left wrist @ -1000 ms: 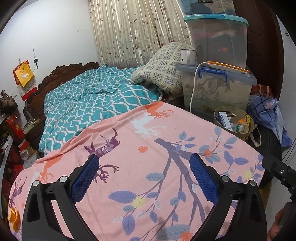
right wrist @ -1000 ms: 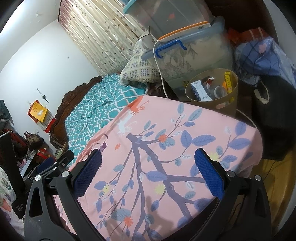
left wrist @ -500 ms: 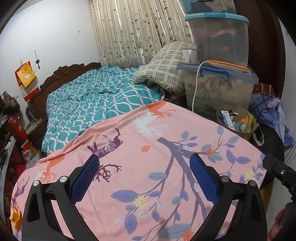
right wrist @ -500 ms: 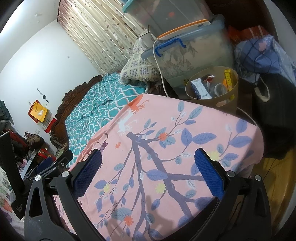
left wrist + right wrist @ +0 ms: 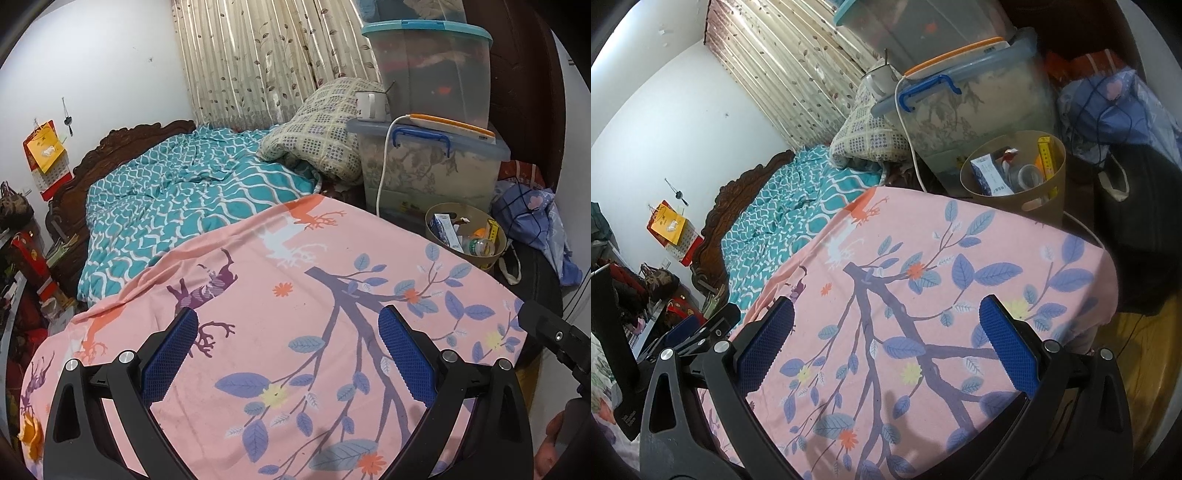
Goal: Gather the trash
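I observe my left gripper [image 5: 287, 345] and right gripper [image 5: 886, 334] spread wide, holding nothing, above the pink tree-print bedsheet [image 5: 295, 314]. Beyond the bed's far corner stands the tan round plastic wastebasket [image 5: 1039, 201], containing cartons and a bottle.

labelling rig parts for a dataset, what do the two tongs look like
Both the left tongs and the right tongs look the same: glossy black angular frames with triangular cutouts, silver round bolts at the joints, and long textured blue pads on the inner faces of the fingers.
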The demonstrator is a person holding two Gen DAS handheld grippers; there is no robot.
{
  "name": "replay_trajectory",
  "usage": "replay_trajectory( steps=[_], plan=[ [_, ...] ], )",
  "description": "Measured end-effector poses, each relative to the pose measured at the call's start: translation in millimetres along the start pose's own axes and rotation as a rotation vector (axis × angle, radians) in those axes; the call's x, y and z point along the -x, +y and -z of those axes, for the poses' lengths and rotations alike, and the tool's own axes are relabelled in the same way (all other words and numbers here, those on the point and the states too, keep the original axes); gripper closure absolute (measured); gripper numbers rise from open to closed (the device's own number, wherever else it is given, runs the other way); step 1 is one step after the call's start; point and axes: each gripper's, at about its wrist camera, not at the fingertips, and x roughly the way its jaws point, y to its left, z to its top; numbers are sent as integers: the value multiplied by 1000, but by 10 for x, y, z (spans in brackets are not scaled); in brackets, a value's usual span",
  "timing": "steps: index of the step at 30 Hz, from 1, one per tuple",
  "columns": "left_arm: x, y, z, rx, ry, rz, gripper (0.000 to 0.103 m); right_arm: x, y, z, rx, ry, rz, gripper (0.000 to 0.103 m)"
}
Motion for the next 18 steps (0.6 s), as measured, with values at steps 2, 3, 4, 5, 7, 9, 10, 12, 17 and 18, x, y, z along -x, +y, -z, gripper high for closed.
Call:
replay_trajectory(
  steps=[2, 3, 4, 5, 7, 9, 10, 12, 17, 18],
  plan=[
    [-6, 7, 4, 4, 1, 1, 9, 4, -4, -11, -1, -1, 0, 4],
    [-7, 9, 7, 4, 1, 1, 9, 4, -5, -15, -1, -1, 0, 4],
    [-7, 10, 6, 4, 1, 0, 9, 4, -6, -17, 0, -1, 0, 4],
    [-7, 11, 7, 4, 1, 0, 9, 0, 1, 0, -1, 0, 0, 4],
    [-9, 15, 9, 4, 0, -2, 9, 5, -5, -18, 0, -1, 0, 4],
    [-13, 19, 10, 4, 2, -2, 9, 2, -3, -3, -1, 0, 0, 4],
    [-18, 23, 12, 5, 3, -1, 9, -2, -12, 9, -1, 1, 0, 4],
    [-24, 32, 15, 7, 5, -2, 9, -2, -12, 10, -1, 1, 0, 4],
    [-28, 26, 22, 4, 9, -2, 9, -3, -11, 11, -1, 2, 0, 4],
    [-28, 20, 23, 1, 8, -2, 9, -2, -12, 7, -1, 2, 0, 4]
  ],
)
